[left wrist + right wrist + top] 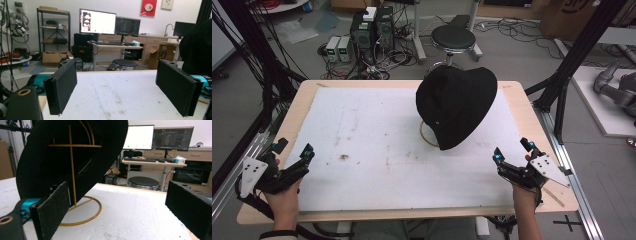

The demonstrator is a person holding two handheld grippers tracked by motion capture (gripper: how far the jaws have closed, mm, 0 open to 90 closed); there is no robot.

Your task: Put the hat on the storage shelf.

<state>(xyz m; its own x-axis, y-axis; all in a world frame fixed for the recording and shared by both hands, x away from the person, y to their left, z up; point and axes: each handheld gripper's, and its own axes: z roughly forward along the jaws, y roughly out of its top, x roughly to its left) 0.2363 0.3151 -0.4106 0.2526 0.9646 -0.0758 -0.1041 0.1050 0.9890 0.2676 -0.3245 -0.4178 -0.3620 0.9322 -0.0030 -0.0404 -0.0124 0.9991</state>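
A black bucket hat [457, 105] hangs tilted on a thin gold wire stand [426, 137] toward the far right of the white sheet. In the right gripper view the hat [50, 165] looms close at the left, with the stand's post and ring [72, 177] under it. My right gripper [512, 150] rests near the front right corner, open, with nothing between its jaws [120, 215]. My left gripper [293, 148] sits at the front left edge, also open and holding nothing [117, 87]. The hat's edge [197, 47] shows at the far right of the left gripper view.
A white foam sheet [377, 150] with faint stains covers the wooden table. Behind the table stand a round black stool [453, 39] and computer boxes with cables [372, 30]. Black frame posts [562, 75] rise at the table's right side.
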